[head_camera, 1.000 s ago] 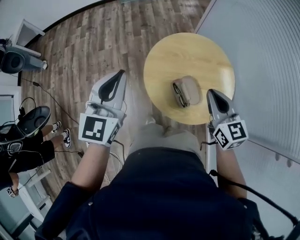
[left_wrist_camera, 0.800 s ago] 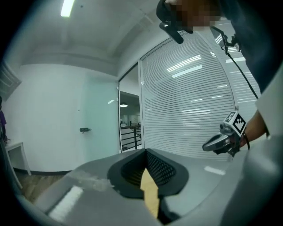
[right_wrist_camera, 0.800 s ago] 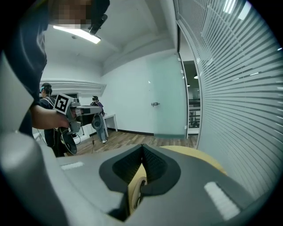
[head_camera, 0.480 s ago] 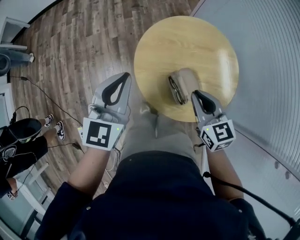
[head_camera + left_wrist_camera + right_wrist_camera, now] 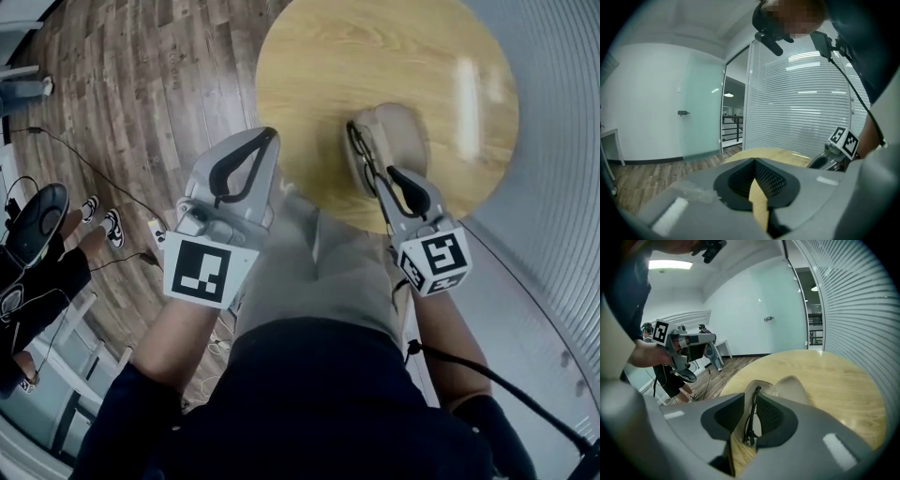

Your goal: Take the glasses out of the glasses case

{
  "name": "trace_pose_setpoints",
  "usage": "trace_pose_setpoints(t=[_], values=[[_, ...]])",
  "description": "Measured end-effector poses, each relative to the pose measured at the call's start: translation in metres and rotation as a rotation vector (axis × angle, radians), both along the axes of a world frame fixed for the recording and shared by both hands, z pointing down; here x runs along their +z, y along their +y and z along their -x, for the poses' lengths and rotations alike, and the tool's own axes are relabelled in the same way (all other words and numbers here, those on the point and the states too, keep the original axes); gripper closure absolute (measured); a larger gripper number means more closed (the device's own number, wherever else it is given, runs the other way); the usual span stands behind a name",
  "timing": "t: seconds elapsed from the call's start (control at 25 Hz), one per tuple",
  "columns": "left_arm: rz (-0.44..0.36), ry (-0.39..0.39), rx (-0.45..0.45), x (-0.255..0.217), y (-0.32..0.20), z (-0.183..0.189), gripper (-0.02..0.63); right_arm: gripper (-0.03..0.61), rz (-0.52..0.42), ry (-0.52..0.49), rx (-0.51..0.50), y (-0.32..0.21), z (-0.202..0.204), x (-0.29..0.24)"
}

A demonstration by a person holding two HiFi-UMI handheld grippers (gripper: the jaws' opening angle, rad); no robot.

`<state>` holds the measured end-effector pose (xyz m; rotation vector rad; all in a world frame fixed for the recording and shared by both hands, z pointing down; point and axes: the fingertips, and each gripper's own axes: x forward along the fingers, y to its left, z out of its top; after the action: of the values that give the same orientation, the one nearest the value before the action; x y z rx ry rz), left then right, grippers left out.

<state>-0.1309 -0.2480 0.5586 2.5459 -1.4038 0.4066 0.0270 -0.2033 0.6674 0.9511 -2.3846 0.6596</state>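
Floor [image 5: 141, 94] of wood planks fills the left of what we see from the head view, and a wall of pale blinds [image 5: 562, 187] runs down the right. Between them stands a round wooden table [image 5: 309, 84], just ahead of our body.

We hold the left gripper [image 5: 270, 133] off the table's near left edge, over the floor. In its own view, the jaws meet at the tips with nothing between them [image 5: 753, 160]. We hold the right gripper [image 5: 386, 173] low over the table's near edge, its tip at the case [image 5: 403, 141].

That tan case lies open on the table, near its near edge. The glasses [image 5: 359, 155] rest inside, dark-framed and set on edge along the case's left side. In the right gripper view the jaws [image 5: 751, 397] stand narrowly apart, with the frame [image 5: 750, 423] showing in the gap, close against one jaw. We cannot tell whether they pinch it.
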Motion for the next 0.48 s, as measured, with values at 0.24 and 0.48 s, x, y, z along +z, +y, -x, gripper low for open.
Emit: trace_pose_setpoints(t=[0.24,0.48], values=[[0.042,0.005,0.007,0.035,0.001,-0.009,0.611,0.483,0.051,0.017,-0.005,0.005,0.002,0.035],[0.072,0.013,0.011,0.053,0.001,-0.011,0.611,0.483,0.095,0.050,-0.001,0.006,0.006,0.055]])
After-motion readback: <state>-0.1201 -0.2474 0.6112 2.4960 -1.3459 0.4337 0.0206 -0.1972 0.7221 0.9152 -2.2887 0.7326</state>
